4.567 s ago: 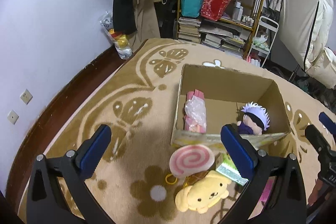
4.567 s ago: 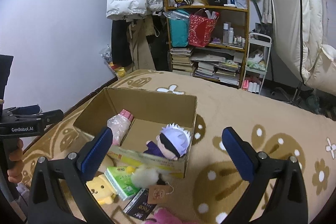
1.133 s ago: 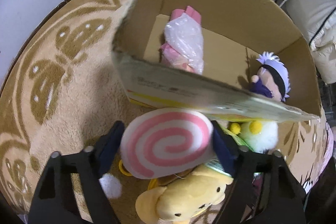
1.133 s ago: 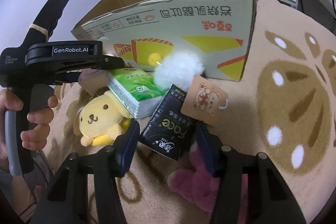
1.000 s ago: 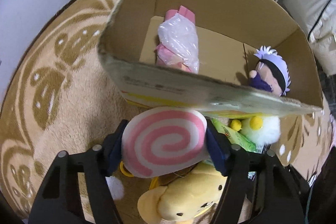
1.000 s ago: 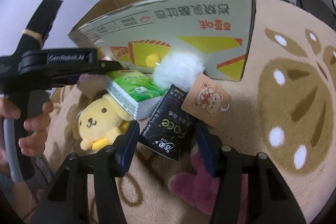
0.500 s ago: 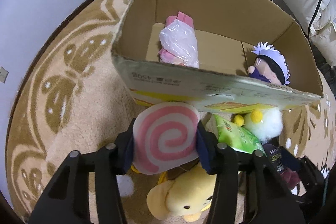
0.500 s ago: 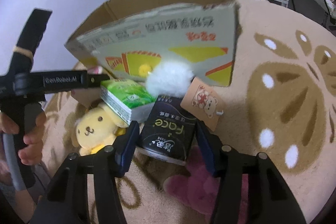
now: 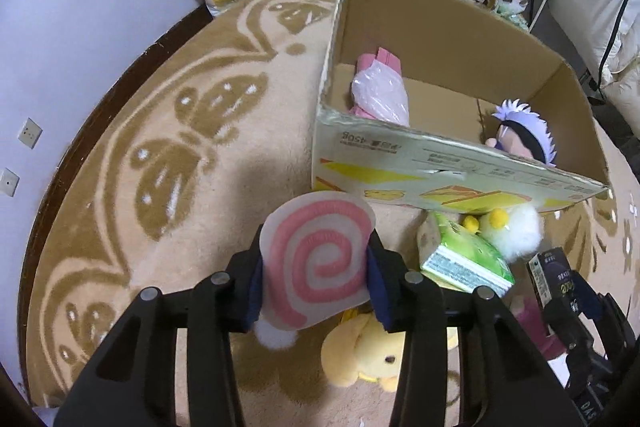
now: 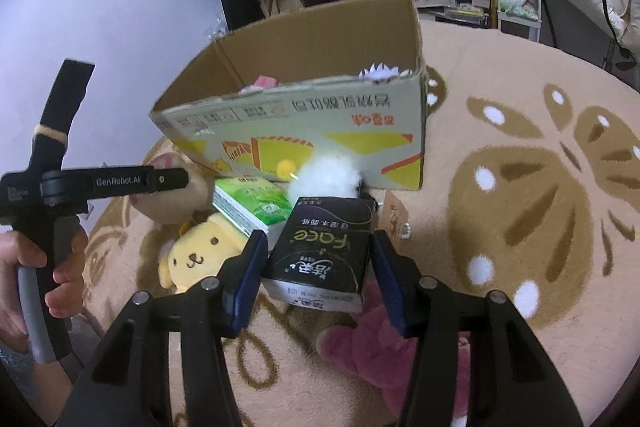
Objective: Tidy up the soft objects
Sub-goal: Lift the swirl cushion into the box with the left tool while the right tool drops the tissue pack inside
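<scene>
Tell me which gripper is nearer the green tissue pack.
Right. The right gripper, shut on the black tissue pack, sits right beside the green tissue pack. The left gripper holds the swirl plush farther off.

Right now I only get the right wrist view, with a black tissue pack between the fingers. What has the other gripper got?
Observer: The left gripper is shut on a flat pink-and-white swirl plush.
Operator: And what is inside the box?
Observer: The cardboard box holds a pink bundle in clear plastic, lying by its left wall.
Operator: Anything else in there?
Observer: A doll with lilac hair and a black blindfold, in the near right corner.
</scene>
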Demonstrator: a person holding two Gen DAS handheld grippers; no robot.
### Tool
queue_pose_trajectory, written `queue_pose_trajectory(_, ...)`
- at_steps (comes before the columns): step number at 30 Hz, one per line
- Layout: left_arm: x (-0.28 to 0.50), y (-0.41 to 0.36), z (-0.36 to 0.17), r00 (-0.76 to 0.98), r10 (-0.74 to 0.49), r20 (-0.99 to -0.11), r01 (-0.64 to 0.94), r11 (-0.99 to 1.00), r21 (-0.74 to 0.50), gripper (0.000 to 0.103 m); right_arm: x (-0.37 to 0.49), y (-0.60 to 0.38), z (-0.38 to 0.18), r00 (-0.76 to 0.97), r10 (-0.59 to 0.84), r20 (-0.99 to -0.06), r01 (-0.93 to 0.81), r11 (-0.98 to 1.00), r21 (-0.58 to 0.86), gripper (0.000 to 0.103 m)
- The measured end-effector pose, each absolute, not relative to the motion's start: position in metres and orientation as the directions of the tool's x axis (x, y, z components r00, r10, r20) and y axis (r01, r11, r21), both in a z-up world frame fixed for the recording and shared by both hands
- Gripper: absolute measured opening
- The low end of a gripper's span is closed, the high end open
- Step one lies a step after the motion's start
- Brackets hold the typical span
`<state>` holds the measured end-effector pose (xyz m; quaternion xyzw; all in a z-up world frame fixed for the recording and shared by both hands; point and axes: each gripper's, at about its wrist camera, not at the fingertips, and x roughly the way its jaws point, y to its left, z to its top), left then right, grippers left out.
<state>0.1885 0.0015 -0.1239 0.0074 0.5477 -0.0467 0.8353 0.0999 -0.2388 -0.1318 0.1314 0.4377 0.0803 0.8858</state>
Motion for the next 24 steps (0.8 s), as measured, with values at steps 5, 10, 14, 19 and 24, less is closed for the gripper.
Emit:
queue_pose_trajectory(5,0.176,0.008,-0.106,0.435,-0.055,-0.899,0.076,0.997,-0.024,0.041,0.092,-0.239,-0.118,0.634,0.272,-0.724,-0.042,0.947,0.319,0.056)
queue_pose_trajectory(10,0.166,0.012,-0.08,0.502,-0.03,-0.864,0.055,0.998,-0.003,0.04,0.089,-0.241,-0.106,0.649,0.273,-0.71,-0.041,0.945,0.325,0.056)
queue_pose_trajectory(14,0.157,0.015,-0.056,0.573,-0.032,-0.819,0.049,0.999,-0.004,0.04,0.088,-0.244,-0.1,0.666,0.27,-0.695,-0.044,0.945,0.325,0.056)
queue_pose_trajectory(19,0.147,0.017,-0.02,0.694,-0.019,-0.72,0.041,0.999,0.012,0.04,0.086,-0.251,-0.087,0.697,0.266,-0.666,-0.041,0.942,0.333,0.056)
queue_pose_trajectory(24,0.146,0.018,0.0,0.749,-0.039,-0.661,0.049,0.999,-0.004,0.041,0.087,-0.261,-0.072,0.73,0.246,-0.637,-0.034,0.945,0.325,0.056)
